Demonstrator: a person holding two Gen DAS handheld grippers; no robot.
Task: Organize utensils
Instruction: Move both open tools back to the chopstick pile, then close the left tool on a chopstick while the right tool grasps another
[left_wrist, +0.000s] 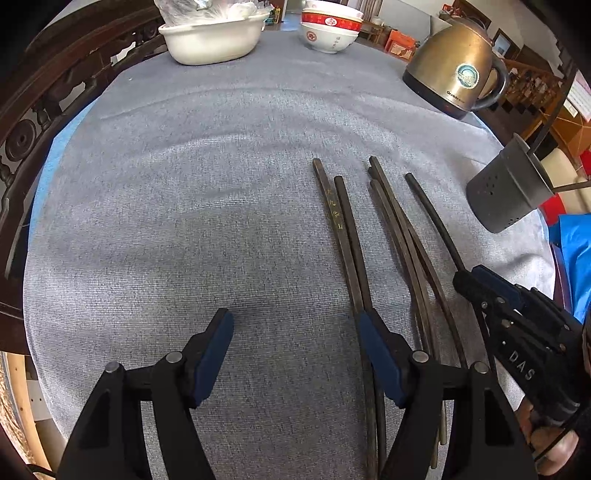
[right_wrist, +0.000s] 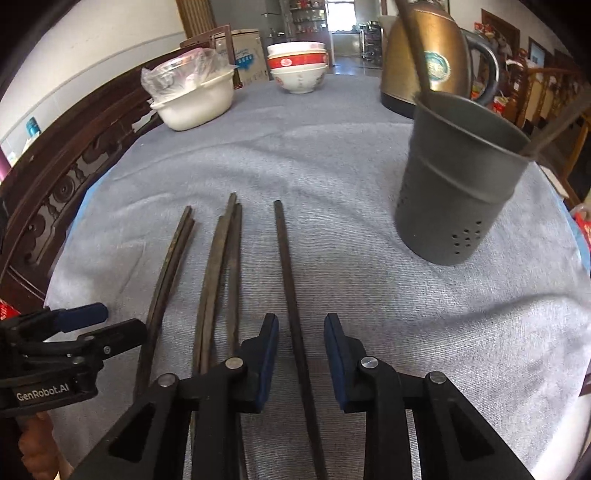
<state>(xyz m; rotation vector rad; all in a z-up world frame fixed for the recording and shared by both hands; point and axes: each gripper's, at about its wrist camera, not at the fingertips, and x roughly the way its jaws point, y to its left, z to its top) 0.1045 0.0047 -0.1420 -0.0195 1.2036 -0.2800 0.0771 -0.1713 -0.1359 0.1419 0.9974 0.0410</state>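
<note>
On the grey cloth (right_wrist: 332, 155) we are looking at six dark chopsticks lying roughly parallel, loose. Our right gripper (right_wrist: 301, 354) is pointing down over the single chopstick (right_wrist: 286, 266) on the right side of the group; that stick is running straight through the gap between the two blue pads, and we are seeing cloth on both sides of it, so the pads are not pressing on it. Jaws are standing narrowly apart, holding nothing. Left of it, a bundle of three chopsticks (right_wrist: 221, 258) is lying just outside the right gripper's left finger, and a pair of chopsticks (right_wrist: 170, 258) is lying further left.

Our left gripper (left_wrist: 295, 354) is hanging wide open over bare cloth; its right finger (left_wrist: 376, 347) is sitting over the pair (left_wrist: 347, 236), which is lying under that finger rather than between the pads. Nothing gripped.

We are seeing the grey perforated holder (right_wrist: 458, 177) standing upright to the right of the sticks, well apart from them, with two sticks already leaning inside. Kettle (right_wrist: 424, 55), stacked bowls (right_wrist: 299, 70) and white basin (right_wrist: 199, 103) are sitting at the far edge.
</note>
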